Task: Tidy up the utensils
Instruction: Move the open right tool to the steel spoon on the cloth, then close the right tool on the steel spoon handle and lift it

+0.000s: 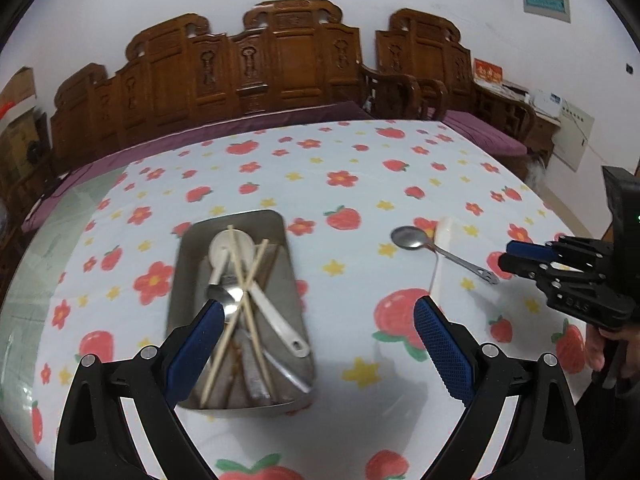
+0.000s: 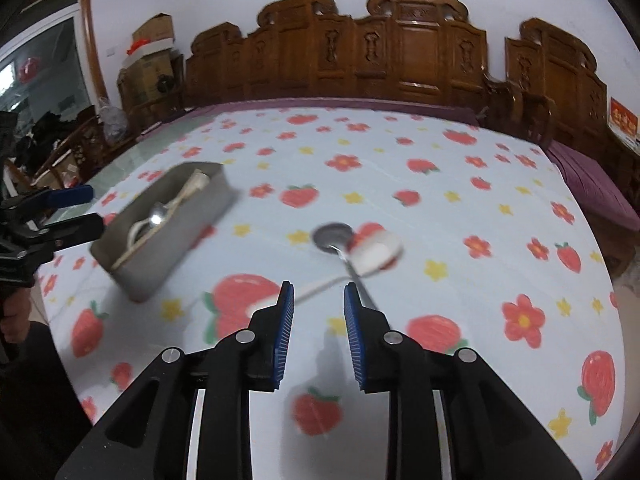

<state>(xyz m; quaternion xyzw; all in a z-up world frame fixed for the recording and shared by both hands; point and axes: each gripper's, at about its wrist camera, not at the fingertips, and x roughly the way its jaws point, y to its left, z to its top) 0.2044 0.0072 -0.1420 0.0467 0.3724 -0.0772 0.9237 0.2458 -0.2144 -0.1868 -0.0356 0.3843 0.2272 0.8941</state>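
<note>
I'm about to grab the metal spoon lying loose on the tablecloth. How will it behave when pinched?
The metal spoon looks thin and polished, so it may slip between the pads. It lies flat on the tablecloth, leaving little to get under; the handle is probably the easier grip. It crosses a white spoon, which may shift when it lifts.

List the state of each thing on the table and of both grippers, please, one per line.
Metal tray: on the tablecloth, loaded with utensils.
Chopsticks: in the tray, crossed.
Metal spoon: loose on the cloth, bowl up.
White spoon: loose, crossed by the metal spoon.
Left gripper: open, empty.
Right gripper: open, empty, near the metal spoon's handle.
</note>
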